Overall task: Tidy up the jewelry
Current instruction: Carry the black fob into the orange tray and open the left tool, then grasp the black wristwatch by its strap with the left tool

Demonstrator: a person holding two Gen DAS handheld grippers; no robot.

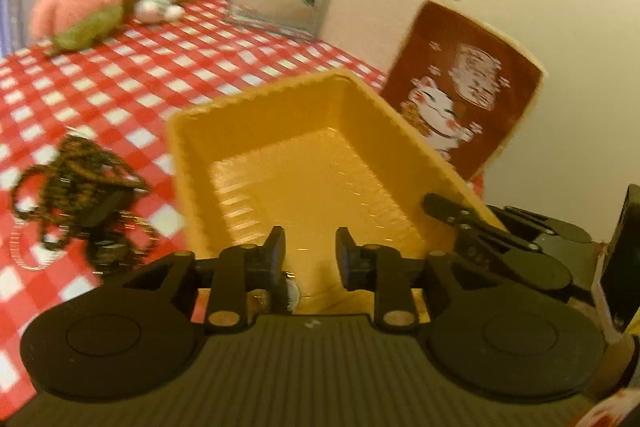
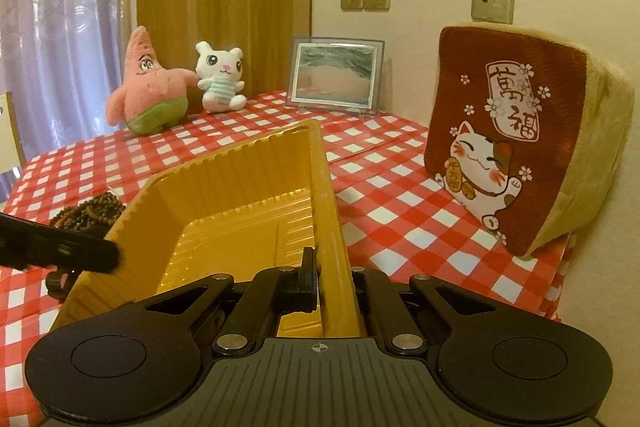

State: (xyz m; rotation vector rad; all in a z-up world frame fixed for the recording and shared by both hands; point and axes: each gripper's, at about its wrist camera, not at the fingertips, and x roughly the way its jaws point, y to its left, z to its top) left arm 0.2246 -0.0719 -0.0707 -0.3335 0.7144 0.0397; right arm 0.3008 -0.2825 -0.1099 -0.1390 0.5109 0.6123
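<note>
Right gripper (image 2: pixel 334 287) is clamped on the yellow tray (image 2: pixel 240 187) wall; left gripper (image 1: pixel 310 259) part-open, empty. Bead jewelry (image 1: pixel 80 187) looks floppy, tangly — probably best pinched mid-bunch.

The tray (image 2: pixel 224 211) stands tilted on the table (image 2: pixel 400 211), directly in front of both tongs. The right gripper (image 2: pixel 332 279) is clamped on the tray's right wall, one finger inside and one outside. The left gripper (image 1: pixel 310 259) is at the tray's near edge, its jaws parted, with nothing seen between them. Left of the tray, beside the left gripper, the beaded jewelry (image 1: pixel 80 187) lies in a heap on the table. Behind the tray, far left, two plush toys (image 2: pixel 152 87) stand side by side. A picture frame (image 2: pixel 336 79) stands behind the tray, near the wall. The cushion (image 2: pixel 516 155) stands to the right.
</note>
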